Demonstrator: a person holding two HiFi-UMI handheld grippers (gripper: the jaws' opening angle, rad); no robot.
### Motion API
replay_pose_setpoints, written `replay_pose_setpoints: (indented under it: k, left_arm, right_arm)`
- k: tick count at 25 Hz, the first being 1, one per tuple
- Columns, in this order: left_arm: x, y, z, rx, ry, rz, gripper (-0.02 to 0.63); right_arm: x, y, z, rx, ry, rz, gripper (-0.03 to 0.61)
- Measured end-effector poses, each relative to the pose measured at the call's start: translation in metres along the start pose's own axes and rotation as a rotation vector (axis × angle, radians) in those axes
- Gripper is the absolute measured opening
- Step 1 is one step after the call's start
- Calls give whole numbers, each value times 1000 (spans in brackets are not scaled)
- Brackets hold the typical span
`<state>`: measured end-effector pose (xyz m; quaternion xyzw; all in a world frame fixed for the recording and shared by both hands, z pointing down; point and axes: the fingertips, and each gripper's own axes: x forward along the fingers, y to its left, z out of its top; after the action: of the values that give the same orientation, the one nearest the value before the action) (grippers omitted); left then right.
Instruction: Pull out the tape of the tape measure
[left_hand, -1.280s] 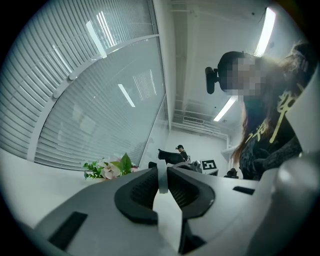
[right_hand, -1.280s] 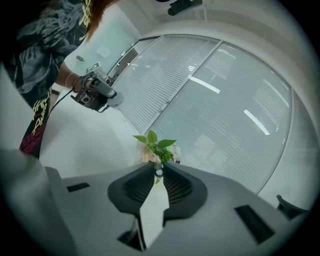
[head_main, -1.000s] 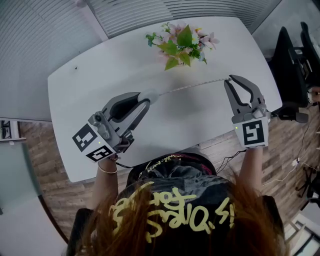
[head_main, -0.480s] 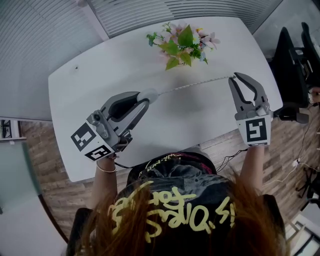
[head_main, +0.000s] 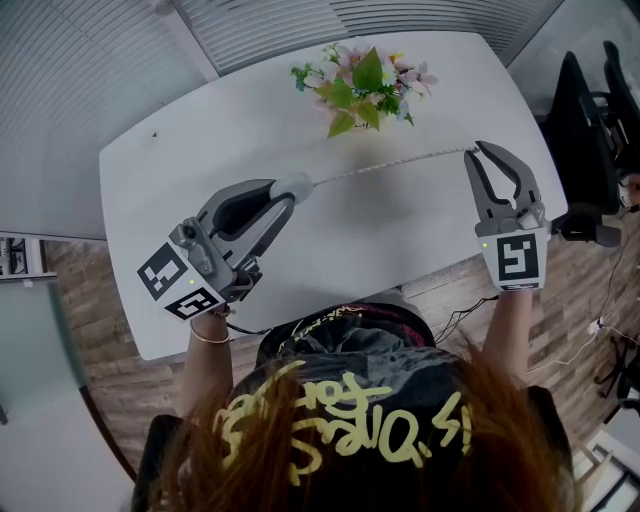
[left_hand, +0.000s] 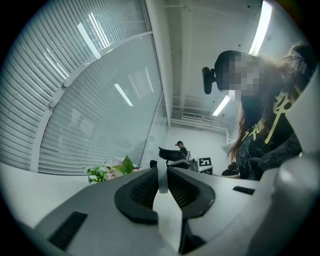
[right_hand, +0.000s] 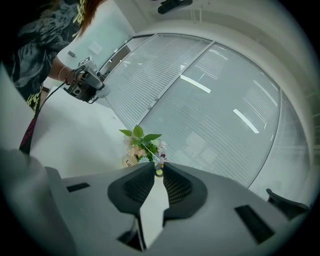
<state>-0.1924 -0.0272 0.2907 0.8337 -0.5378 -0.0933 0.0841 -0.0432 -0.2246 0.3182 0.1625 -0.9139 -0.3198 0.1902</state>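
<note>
In the head view my left gripper (head_main: 289, 191) is shut on the small white tape measure case (head_main: 296, 184) over the middle of the white table (head_main: 180, 150). A thin tape (head_main: 390, 168) runs from the case to the right, taut above the table. My right gripper (head_main: 478, 151) is shut on the tape's end near the table's right edge. In the left gripper view the case (left_hand: 162, 181) shows as a white strip pinched between the pads of the left gripper (left_hand: 162, 172). The right gripper (right_hand: 158, 168) pinches the small tape end tab (right_hand: 159, 173).
A pot of pink flowers with green leaves (head_main: 365, 85) stands at the table's far side, just behind the tape. Black office chairs (head_main: 585, 130) stand beyond the right edge. Slatted blinds cover the wall behind. Cables lie on the wooden floor by the person's legs.
The right gripper has shifted a little to the right with the tape end, so the tape spans slightly more. The left gripper and case have barely moved.
</note>
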Motion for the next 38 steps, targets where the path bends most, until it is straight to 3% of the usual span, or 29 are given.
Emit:
replay_pose_setpoints:
  k: [38]
  left_arm:
    - [98, -25, 1, -12, -19, -21, 55]
  right_arm:
    - [-14, -38, -12, -27, -105, 67, 58]
